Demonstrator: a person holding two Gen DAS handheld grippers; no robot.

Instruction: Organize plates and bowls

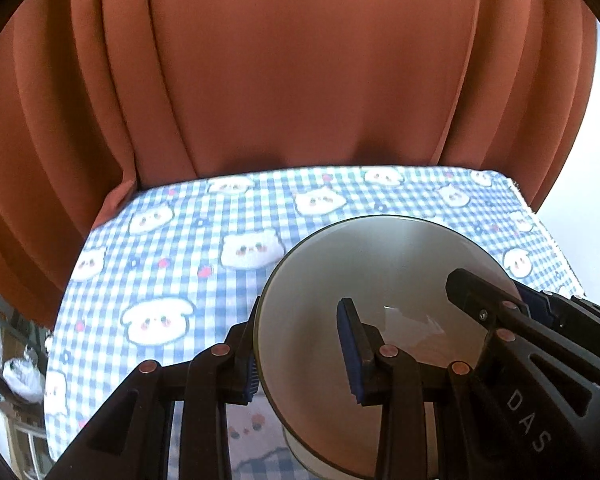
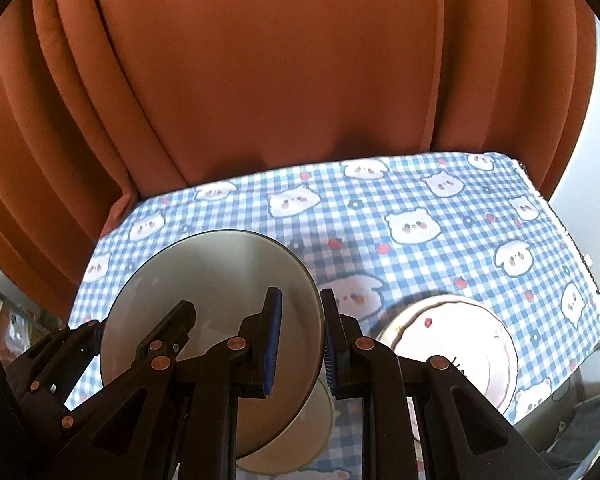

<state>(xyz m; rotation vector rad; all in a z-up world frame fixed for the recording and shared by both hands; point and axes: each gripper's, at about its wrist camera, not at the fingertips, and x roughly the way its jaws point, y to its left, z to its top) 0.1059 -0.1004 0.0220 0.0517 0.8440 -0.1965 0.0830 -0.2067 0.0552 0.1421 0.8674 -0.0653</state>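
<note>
A pale grey bowl (image 1: 380, 280) is held between both grippers above the checked tablecloth (image 1: 172, 248). My left gripper (image 1: 300, 352) straddles its left rim, one finger outside and one inside. My right gripper (image 2: 300, 344) straddles the bowl's (image 2: 212, 280) right rim in the same way. The right gripper's fingers (image 1: 480, 300) show in the left wrist view, and the left gripper's fingers (image 2: 168, 328) show in the right wrist view. A second pale dish (image 2: 320, 412) lies under the bowl. A white plate with a red-dotted rim (image 2: 460, 344) lies on the cloth to the right.
Orange curtains (image 1: 300, 80) hang behind the table's far edge. The cloth's right edge (image 2: 572, 248) drops off near a pale wall. Clutter shows past the table's left side (image 1: 16, 368).
</note>
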